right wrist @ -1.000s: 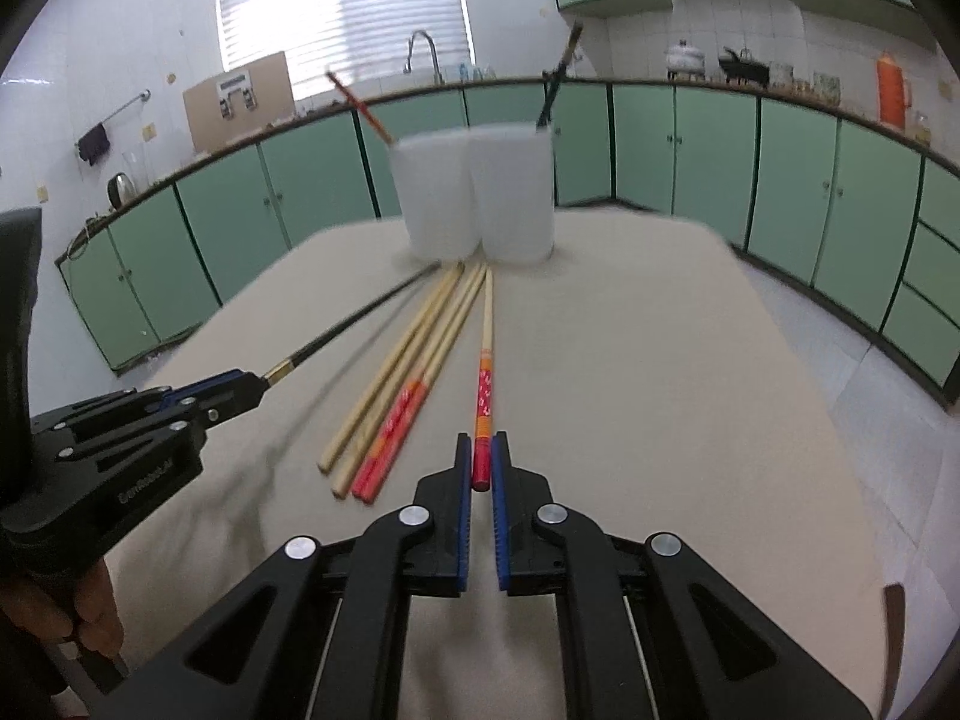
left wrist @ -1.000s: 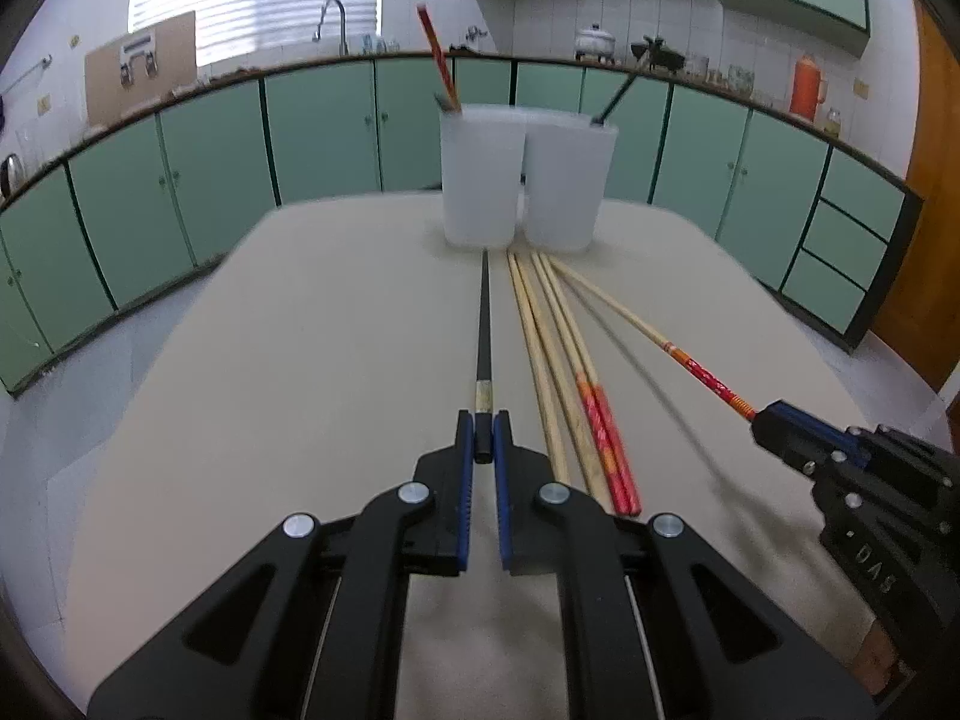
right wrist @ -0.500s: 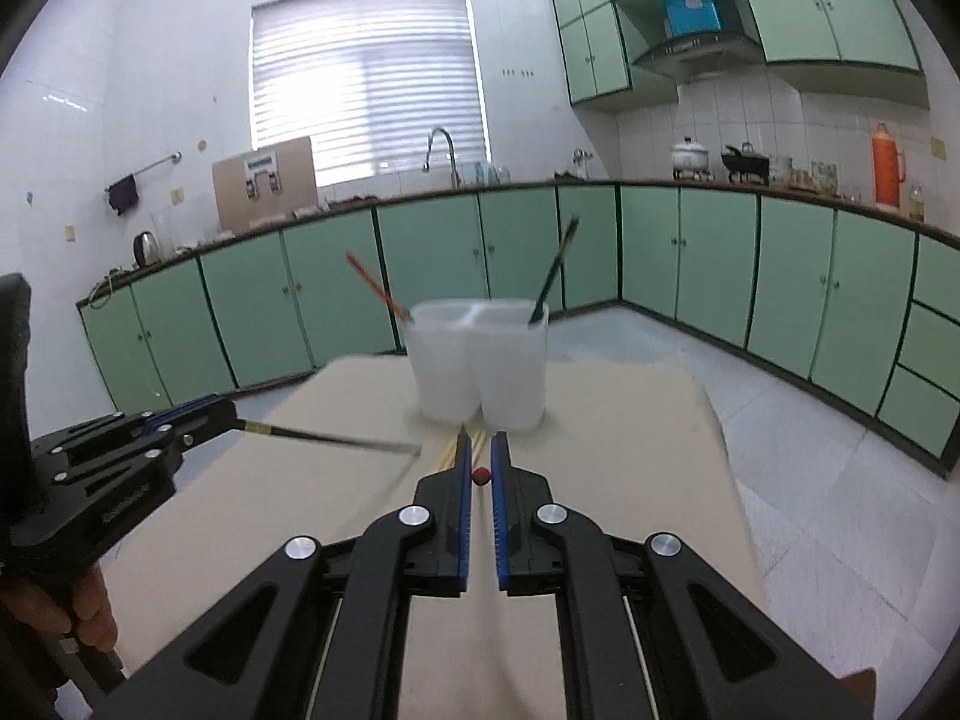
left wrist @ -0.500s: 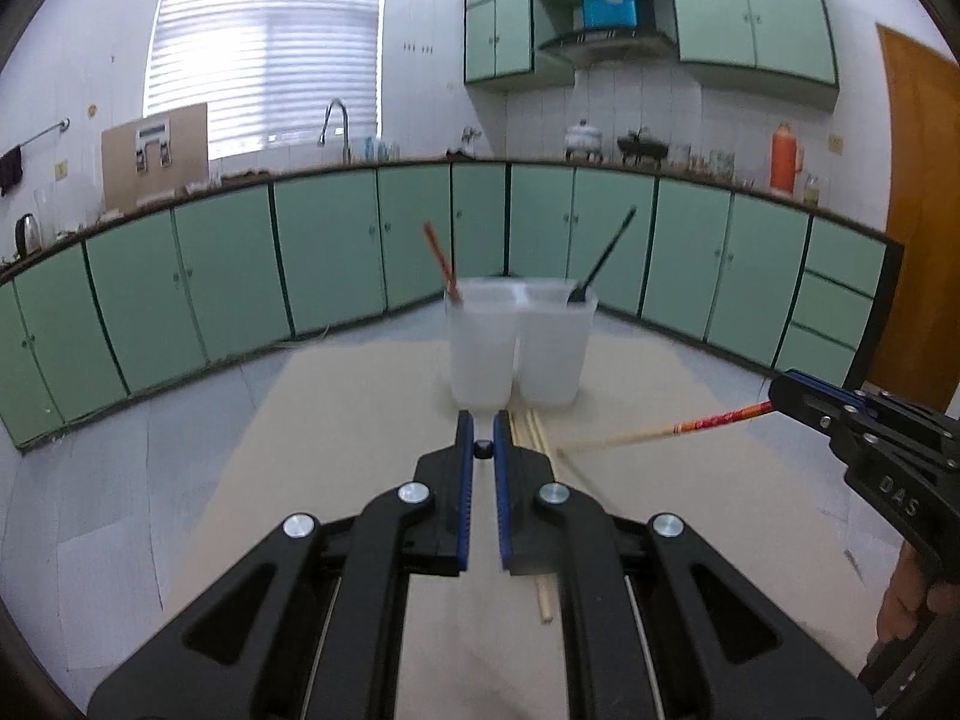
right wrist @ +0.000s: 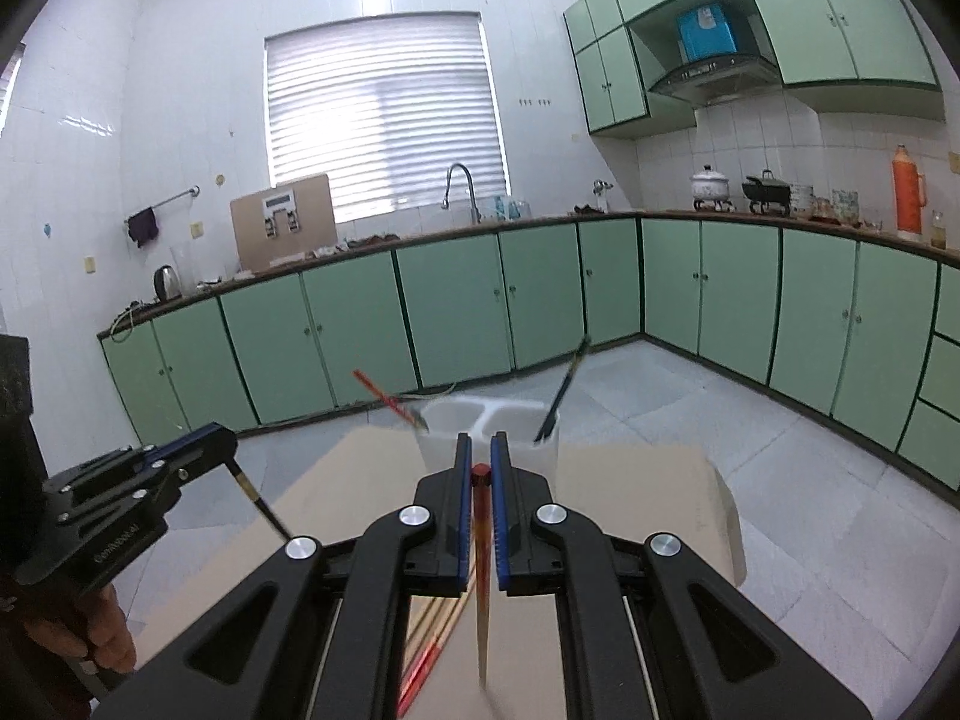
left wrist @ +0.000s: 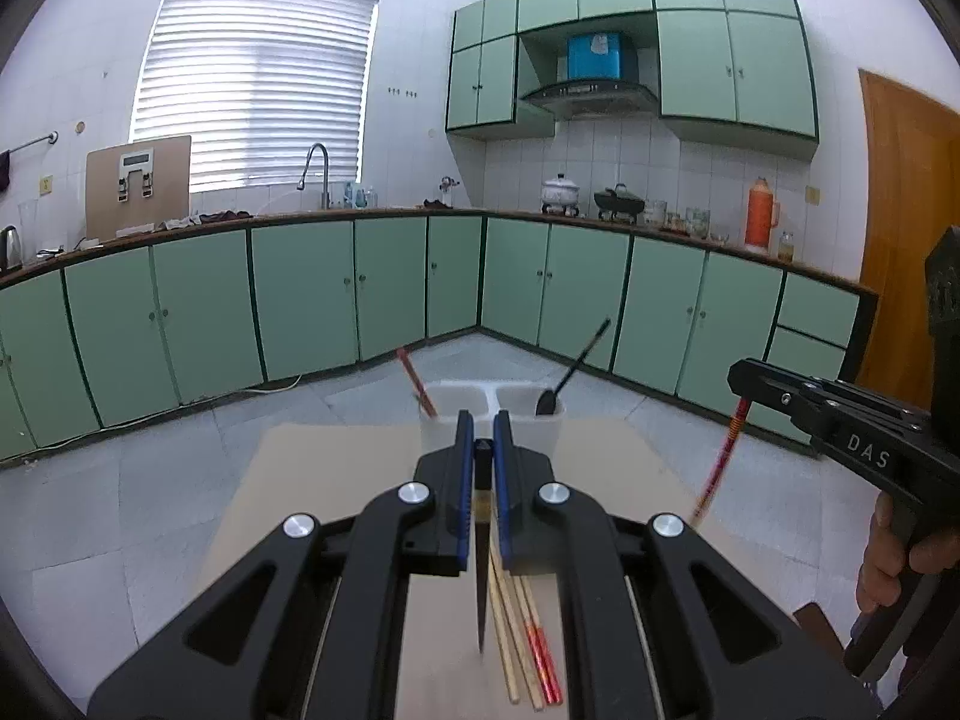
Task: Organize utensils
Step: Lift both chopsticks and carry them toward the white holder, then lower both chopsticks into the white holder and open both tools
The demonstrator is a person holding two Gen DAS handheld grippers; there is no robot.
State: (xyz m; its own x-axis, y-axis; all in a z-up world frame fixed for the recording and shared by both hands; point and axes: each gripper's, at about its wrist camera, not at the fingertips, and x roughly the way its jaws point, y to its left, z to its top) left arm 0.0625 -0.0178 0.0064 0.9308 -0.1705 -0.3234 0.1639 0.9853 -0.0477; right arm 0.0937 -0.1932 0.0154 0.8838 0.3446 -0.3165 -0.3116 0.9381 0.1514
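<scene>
The left tool [left wrist: 483, 441] was clamped shut on a black chopstick [left wrist: 481, 588], which hung down from between its blue pads with its thin tip over the tan bench [left wrist: 336, 480]. The right tool [right wrist: 477, 468] was likewise closed tight on a red-ended chopstick [right wrist: 482, 600], whose red top sat between the pads while its pale wooden length pointed down toward the bench. In the left wrist view the right tool appeared at the right edge, its black body printed with white letters "DAS", gripped by a hand [left wrist: 900, 558]. In the right wrist view the left tool showed at the left edge with faint lettering on its side that was too blurred to read with certainty. Two translucent white cups [left wrist: 528, 417] stood touching each other at the far end of the bench; the left cup held a red chopstick leaning left, and the right cup held a black one leaning right. On the bench near the tools lay a loose bundle of wooden chopsticks [left wrist: 522, 642], some with red ends, lying side by side.
</scene>
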